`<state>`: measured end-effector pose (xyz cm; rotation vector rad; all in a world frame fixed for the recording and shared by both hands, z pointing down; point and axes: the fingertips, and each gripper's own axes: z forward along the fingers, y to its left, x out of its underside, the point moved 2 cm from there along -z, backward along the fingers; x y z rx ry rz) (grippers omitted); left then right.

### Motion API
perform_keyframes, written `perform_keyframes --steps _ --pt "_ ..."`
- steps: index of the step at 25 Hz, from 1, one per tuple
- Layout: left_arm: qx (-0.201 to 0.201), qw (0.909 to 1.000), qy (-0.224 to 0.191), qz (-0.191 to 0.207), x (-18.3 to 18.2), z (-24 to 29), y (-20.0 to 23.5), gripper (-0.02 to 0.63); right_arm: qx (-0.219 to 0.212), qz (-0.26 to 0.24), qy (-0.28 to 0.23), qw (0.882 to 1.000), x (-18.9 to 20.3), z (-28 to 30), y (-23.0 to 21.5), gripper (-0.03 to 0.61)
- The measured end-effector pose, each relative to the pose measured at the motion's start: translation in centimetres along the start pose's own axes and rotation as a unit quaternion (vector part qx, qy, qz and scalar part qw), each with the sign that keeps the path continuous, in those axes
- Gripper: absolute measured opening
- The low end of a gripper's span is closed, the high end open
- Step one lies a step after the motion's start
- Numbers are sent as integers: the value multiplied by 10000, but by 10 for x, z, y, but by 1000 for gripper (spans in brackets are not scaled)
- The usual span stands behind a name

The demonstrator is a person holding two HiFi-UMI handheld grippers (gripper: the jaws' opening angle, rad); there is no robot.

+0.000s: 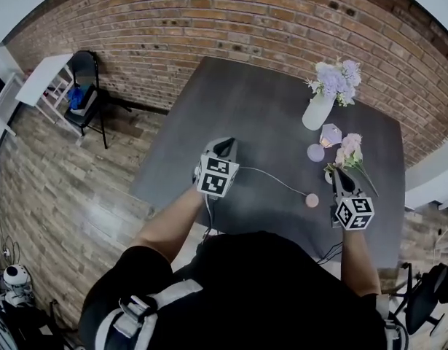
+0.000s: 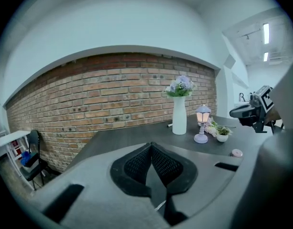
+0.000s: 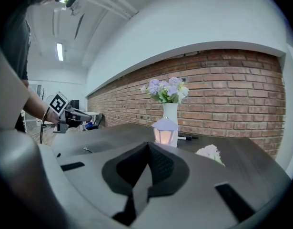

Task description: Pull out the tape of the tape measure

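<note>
A small pink tape measure lies on the dark grey table, and it shows too in the left gripper view. Its thin tape runs out leftward across the table and ends near my left gripper. The tape's tip rests flat on the tabletop. My left gripper is shut with nothing between the pads, held just above the table. My right gripper hangs right of the pink case; its jaws are shut and hold nothing.
A white vase of purple flowers, a small purple lantern and a little pot of pink flowers stand at the table's right side. A marker lies behind them. A black chair and a white desk stand at the far left.
</note>
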<state>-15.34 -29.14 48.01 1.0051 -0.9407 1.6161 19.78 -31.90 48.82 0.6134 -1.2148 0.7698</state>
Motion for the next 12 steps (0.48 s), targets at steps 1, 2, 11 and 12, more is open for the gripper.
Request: perform_keyframes --steps 1,2,11,12 --pt "26 10000 5 3 -1 2 -1 9 24 4 -2 10000 0 0 -1 -5" --pt "49 10000 5 11 -2 4 -2 9 40 7 -7 10000 0 0 -2 -4" --pt "96 9999 -111 91 -17 16 -9 9 48 76 -130 9999 -8 -4 -10 -5" --pt "61 9998 -126 104 -19 17 -8 9 45 74 -150 9998 -10 -4 -10 -5"
